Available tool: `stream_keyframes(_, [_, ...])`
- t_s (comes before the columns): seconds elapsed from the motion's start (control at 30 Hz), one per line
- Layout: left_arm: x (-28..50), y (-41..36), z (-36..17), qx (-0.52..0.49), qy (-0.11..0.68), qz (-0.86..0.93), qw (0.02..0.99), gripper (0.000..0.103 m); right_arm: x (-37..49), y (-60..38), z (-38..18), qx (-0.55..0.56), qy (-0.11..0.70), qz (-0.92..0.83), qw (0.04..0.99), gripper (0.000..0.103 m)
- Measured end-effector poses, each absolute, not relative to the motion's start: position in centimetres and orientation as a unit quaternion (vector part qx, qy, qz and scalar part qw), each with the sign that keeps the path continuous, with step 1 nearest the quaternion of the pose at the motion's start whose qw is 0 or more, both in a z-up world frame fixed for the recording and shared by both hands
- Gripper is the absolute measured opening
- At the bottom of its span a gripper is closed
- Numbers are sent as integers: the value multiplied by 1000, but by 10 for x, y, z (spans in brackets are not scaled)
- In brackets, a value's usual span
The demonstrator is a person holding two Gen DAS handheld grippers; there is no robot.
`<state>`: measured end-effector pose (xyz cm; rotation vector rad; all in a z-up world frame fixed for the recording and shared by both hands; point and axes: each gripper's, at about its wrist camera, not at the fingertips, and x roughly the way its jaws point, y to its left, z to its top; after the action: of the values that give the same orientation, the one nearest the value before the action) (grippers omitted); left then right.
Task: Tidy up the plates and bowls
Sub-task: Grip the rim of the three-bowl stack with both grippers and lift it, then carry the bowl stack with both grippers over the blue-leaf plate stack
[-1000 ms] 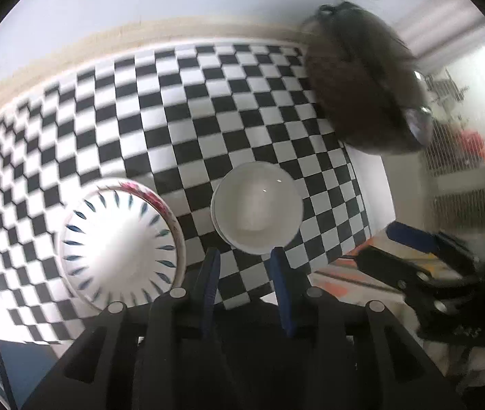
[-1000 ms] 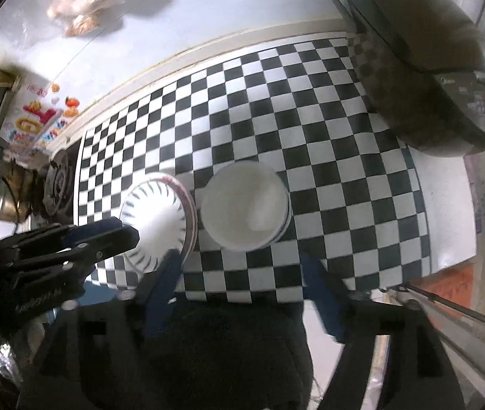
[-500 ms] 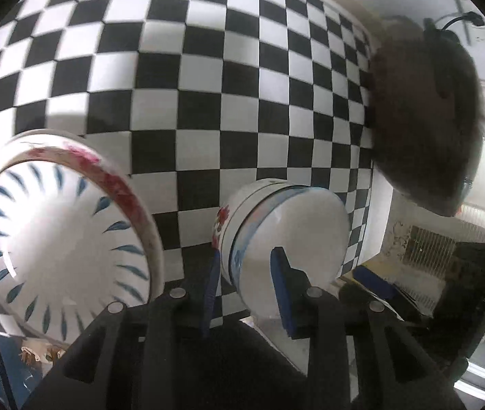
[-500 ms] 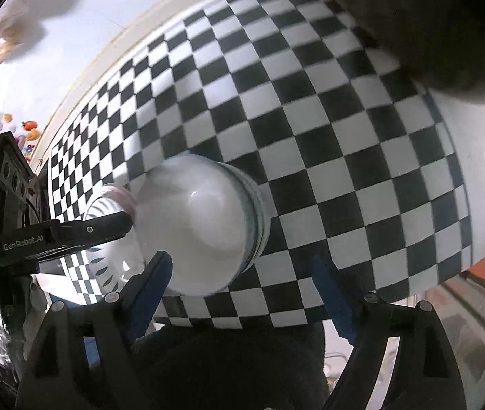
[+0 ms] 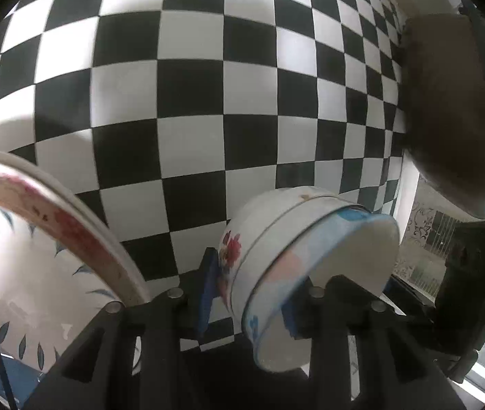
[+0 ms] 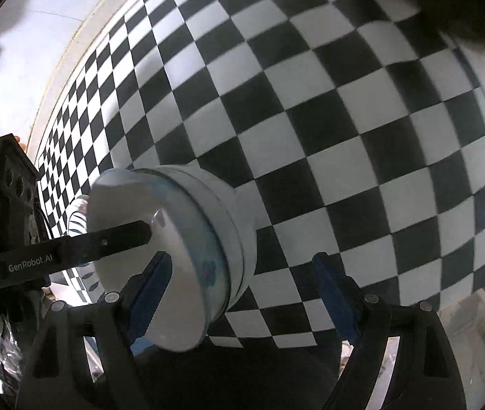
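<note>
Ceramic bowls sit stacked on the checkered table; your left gripper narrowly straddles their rim, right gripper wide. Pinch, then lift.

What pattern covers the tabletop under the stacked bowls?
A black-and-white checkerboard covers the tabletop, clearest in the right wrist view.

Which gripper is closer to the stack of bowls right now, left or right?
Left. The left gripper straddles the rim of the stack of bowls, one finger outside, one inside. The right gripper is open, the stack by its left finger, not gripped.
</note>
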<state>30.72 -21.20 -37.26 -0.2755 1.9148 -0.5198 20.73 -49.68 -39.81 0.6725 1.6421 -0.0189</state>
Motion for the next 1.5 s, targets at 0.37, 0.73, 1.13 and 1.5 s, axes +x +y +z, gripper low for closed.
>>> stream_keyframes(0.37, [305, -220, -378, -97, 798, -250, 539, 35, 219, -484, -443, 362, 718, 32, 593, 62])
stream_keyframes(0.73, [295, -225, -364, -59, 769, -260, 581, 37, 216, -482, -434, 358, 694, 45, 623, 51])
stream_keyframes(1.13, [288, -219, -354, -64, 755, -254, 601, 37, 222, -462, -413, 346, 686, 61, 638, 47])
stream_keyframes(1.5, [292, -191, -320, -77, 729, -243, 635, 37, 249, -411, -374, 319, 677, 86, 658, 46])
